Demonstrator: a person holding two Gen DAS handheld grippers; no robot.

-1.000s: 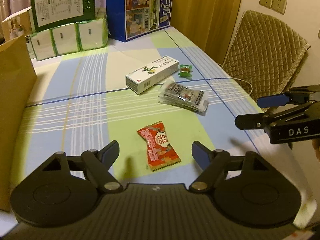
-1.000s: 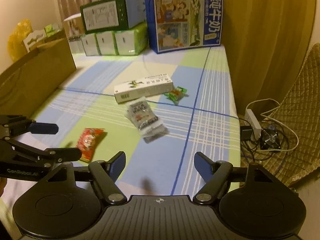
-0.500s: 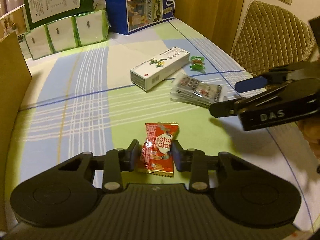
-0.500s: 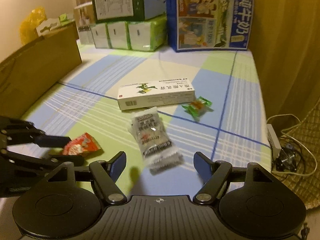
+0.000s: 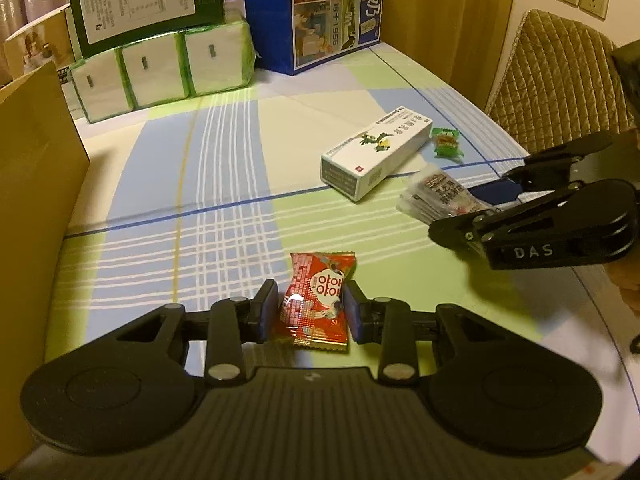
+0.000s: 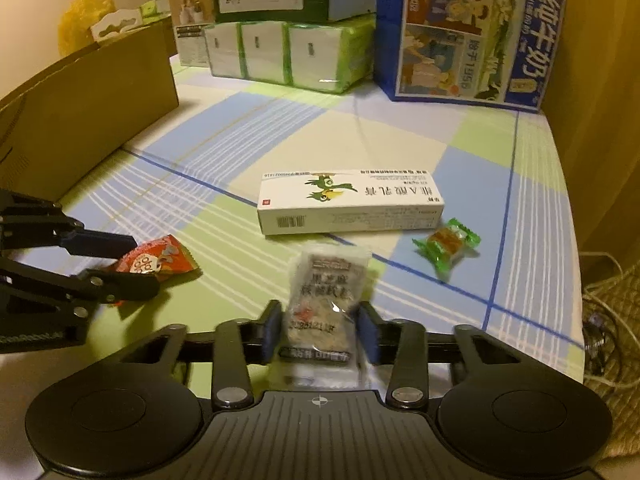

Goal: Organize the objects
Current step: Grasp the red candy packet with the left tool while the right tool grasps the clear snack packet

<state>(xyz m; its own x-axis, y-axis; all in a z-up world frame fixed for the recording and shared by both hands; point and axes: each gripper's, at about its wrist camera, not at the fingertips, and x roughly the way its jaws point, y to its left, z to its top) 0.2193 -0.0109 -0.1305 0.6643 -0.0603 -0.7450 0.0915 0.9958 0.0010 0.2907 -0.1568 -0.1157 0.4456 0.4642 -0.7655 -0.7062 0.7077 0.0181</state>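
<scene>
Red crinkly foil snack packet (image 5: 316,300) sits nearest, on the checked worktop (image 5: 168,184), pinched at mid-body between the fingers of the left hand-held gripper (image 5: 310,312). Long axis runs front to back along the fingers; printed top end points away, toward the boxes. Grey clear-plastic snack pouch (image 6: 324,304) is clamped the same way in the right hand-held gripper (image 6: 320,330); long axis also runs away from the camera, label end far.

Risks, as I judge them: both wrappers are slick and air-filled, so they may squirt out or crumple on the lift; the grip is on soft film, so either may swing and drop. The two grippers are close, so they may collide.

Farther out: white rectangular cardboard medicine box (image 6: 350,202), lying flat, then a green-wrapped candy (image 6: 446,246) just beside it, untouched. Brown cardboard carton (image 6: 84,104) stands at left, likely destination.
</scene>
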